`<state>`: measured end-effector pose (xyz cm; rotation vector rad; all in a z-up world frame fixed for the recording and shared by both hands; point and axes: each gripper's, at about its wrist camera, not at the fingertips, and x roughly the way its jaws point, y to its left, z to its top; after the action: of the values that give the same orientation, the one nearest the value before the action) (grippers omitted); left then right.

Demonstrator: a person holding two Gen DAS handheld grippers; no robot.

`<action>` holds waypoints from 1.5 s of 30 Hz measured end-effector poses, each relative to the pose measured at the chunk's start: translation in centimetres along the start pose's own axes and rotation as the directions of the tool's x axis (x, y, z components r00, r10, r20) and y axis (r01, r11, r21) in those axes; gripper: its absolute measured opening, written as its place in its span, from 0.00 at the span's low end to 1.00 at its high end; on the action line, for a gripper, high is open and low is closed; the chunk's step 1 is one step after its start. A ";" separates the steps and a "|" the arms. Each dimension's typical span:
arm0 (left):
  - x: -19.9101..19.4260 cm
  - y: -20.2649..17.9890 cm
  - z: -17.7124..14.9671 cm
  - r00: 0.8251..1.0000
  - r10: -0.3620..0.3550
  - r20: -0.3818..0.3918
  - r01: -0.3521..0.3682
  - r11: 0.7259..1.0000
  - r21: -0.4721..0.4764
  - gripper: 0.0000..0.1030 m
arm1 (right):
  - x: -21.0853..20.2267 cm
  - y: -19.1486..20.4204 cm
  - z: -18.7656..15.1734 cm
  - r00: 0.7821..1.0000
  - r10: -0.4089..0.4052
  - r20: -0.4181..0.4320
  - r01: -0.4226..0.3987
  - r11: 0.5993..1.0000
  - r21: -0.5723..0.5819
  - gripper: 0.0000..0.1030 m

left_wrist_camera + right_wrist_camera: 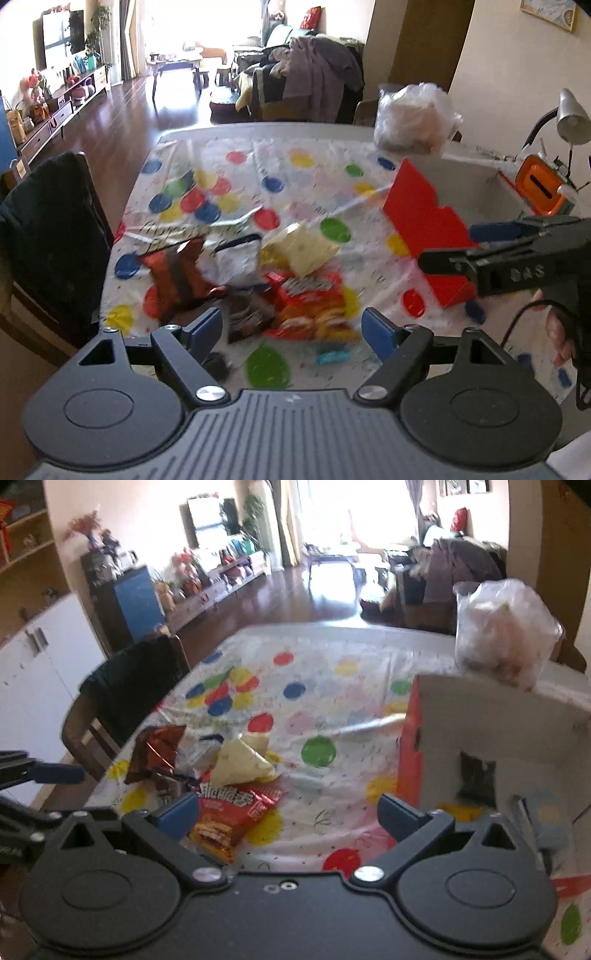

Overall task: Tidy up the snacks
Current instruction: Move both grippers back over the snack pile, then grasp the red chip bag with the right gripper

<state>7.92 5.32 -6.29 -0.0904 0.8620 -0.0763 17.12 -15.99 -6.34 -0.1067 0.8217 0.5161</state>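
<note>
Snacks lie heaped near the table's near-left corner on the spotted tablecloth point(303, 177): a brown foil packet point(173, 275), a white pouch point(236, 258), a pale yellow packet point(303, 247), and a red biscuit pack point(314, 299) nearest me. The red box point(424, 218) stands toward the right edge, its open top showing a pale inside; in the right wrist view something dark and something yellow seem to sit in it already, though blur keeps me from naming them.

My left gripper point(295, 330) hangs above the heap with its jaws spread and nothing between them. My right gripper point(291, 814) is spread as wide as it goes, also empty, between the red biscuit pack point(229, 812) and the box's wall point(410, 753).

I judge the step in hand to be reaching for the next packet. To do it well I should take the top, loosest one, probably the red pack, rather than dig under the pile. I should come down square over it, pinch across its narrow width near the sealed edge, and close gently so the biscuits do not crack. The two tools are close, so only one should go in at a time.
</note>
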 end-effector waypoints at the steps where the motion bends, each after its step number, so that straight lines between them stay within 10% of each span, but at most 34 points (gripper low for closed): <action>1: 0.2 0.5 -0.3 1.000 0.006 -0.005 -0.006 1.000 0.003 0.80 | 0.4 0.4 -0.2 1.000 -0.014 -0.001 0.014 1.000 0.001 1.00; 25: 6.5 7.9 -3.8 0.988 -0.032 -0.152 0.034 0.999 0.015 0.79 | 10.4 6.9 0.7 0.977 -0.003 -0.214 0.024 0.995 0.097 0.91; 45: 9.3 7.0 -3.7 0.977 -0.059 -0.205 0.085 0.989 0.120 0.39 | 13.1 6.5 0.5 0.948 -0.004 -0.317 0.062 0.983 0.174 0.78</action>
<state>11.35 11.11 -16.44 0.0066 1.0539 -0.2114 21.81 -4.95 -14.79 -0.0336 1.1756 0.3940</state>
